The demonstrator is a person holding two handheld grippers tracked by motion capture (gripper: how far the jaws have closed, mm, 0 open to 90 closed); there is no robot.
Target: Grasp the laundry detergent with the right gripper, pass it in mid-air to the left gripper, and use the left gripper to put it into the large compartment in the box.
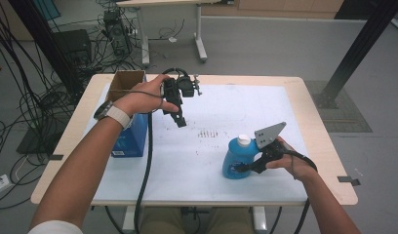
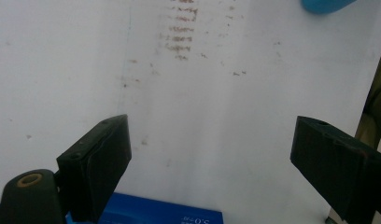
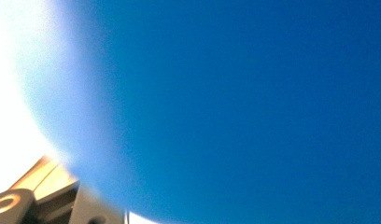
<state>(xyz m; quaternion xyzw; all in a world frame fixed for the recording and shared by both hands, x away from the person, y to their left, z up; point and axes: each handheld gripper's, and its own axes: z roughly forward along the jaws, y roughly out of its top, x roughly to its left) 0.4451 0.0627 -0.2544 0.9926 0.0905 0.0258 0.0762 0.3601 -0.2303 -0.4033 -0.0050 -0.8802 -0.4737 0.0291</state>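
- Right tongs (image 1: 242, 168) were clamped on the blue plastic bottle with a white cap (image 1: 234, 158), standing upright near the front of the white-topped counter (image 1: 265, 112).
- Left tongs (image 1: 180, 118) hung wide open and empty above the counter, next to a blue cardboard box (image 1: 131, 139).

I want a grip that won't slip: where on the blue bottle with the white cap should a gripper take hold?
Grip the blue bottle across its broad body, coming in level from its right, as the right gripper does now. It stands upright, and its body probably gives the pads more surface than the small white cap.
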